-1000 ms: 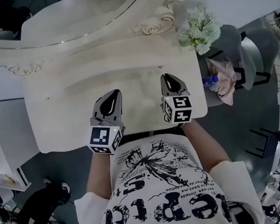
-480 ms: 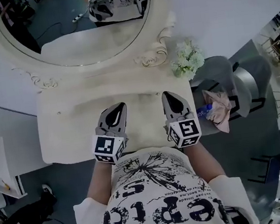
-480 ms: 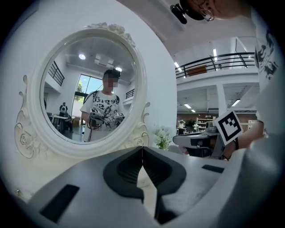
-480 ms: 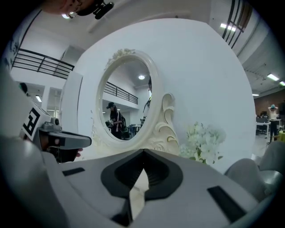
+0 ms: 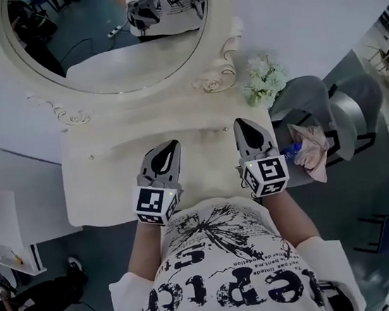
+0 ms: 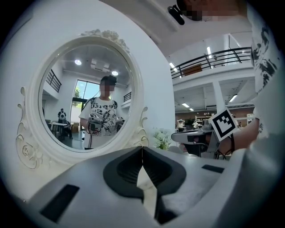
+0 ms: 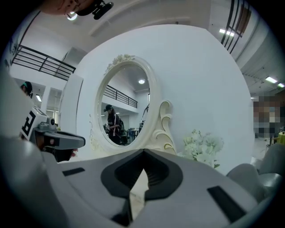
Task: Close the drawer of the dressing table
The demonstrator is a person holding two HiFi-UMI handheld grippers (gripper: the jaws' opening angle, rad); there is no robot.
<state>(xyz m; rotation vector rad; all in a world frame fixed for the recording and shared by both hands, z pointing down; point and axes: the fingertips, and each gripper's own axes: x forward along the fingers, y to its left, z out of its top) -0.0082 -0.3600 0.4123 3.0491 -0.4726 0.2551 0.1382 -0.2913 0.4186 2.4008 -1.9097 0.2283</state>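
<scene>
**Both grippers shut and empty over table top; drawer front out of view**

The table point(image 5: 105, 177), cream with carved trim, stands directly before the person, whose torso is close against its near edge. The drawer is under that edge, behind the grippers and the torso. No view shows its front, so its position cannot be told.

The left gripper point(image 5: 171, 147) is over the near half of the top, left of centre, pointing toward the mirror point(image 5: 115, 41). In its own view the left gripper point(image 6: 142, 148) has its jaw tips pressed together, and only a narrow slit lower down shows pale table surface. Nothing is held.

The right gripper point(image 5: 242, 123) is over the near half, right of centre, roughly parallel to the left and well apart from it. Its own view shows the same condition: the right gripper point(image 7: 143, 151) has tips meeting, a thin gap below them, and nothing between the jaws.

Whether either gripper touches the top cannot be told.

The mirror point(image 6: 91, 102) is oval and upright at the back of the table, and it reflects the person and both marker cubes. White flowers point(image 5: 264, 81) stand at the back right corner, just beside the mirror frame. A grey chair point(image 5: 330, 108) is off the right end of the table. A pinkish cloth point(image 5: 311, 146) lies on it, with a blue bottle point(image 5: 292, 150) touching the cloth on its table side.
</scene>
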